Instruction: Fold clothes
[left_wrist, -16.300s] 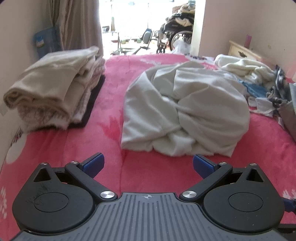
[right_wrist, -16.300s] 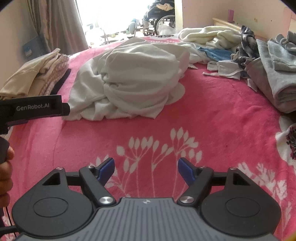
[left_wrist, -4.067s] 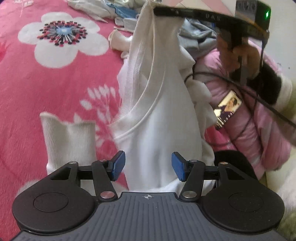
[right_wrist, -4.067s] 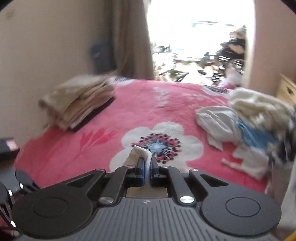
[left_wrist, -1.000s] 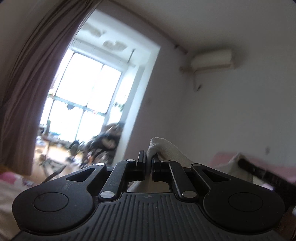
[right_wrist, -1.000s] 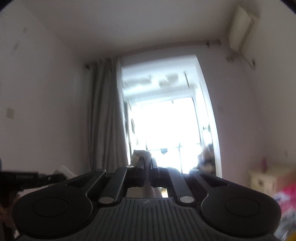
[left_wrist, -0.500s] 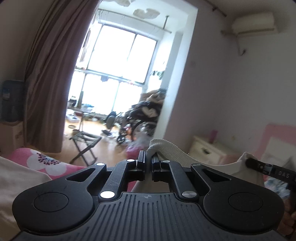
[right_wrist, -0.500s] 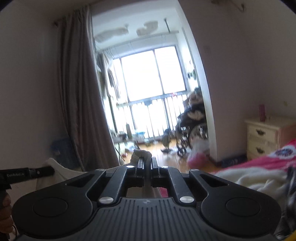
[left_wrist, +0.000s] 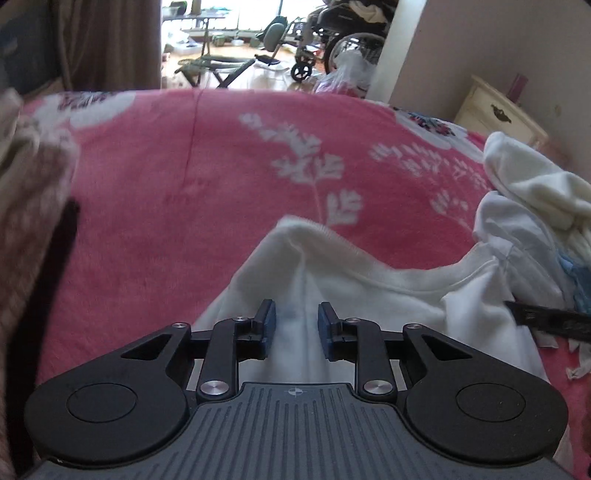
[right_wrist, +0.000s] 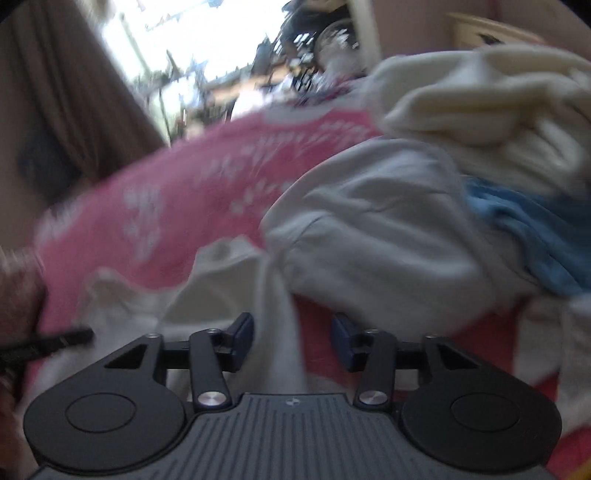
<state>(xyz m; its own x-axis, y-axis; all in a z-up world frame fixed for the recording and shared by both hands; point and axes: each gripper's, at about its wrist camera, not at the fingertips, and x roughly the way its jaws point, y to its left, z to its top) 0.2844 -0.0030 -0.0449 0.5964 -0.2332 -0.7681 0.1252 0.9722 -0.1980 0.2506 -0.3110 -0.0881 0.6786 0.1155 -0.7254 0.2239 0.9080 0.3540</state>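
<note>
A white long-sleeved top (left_wrist: 354, 291) lies spread on the pink flowered blanket (left_wrist: 207, 177), its shoulder and neckline toward the far side. My left gripper (left_wrist: 294, 325) is open just above its left shoulder seam, the blue pads either side of a ridge of cloth. In the blurred right wrist view the same top (right_wrist: 236, 291) lies under my right gripper (right_wrist: 293, 341), which is open with a fold of cloth between the jaws. The right gripper's black tip (left_wrist: 546, 321) shows at the left view's right edge.
A stack of folded beige clothes (left_wrist: 26, 184) sits at the left. A heap of unfolded white, grey and blue garments (right_wrist: 461, 177) lies at the right. A cream nightstand (left_wrist: 498, 110) stands by the wall; a wheelchair (left_wrist: 332, 40) stands past the bed.
Both grippers came down from pointing at the window to the bed and opened, letting go of the white top, which now lies spread on the blanket.
</note>
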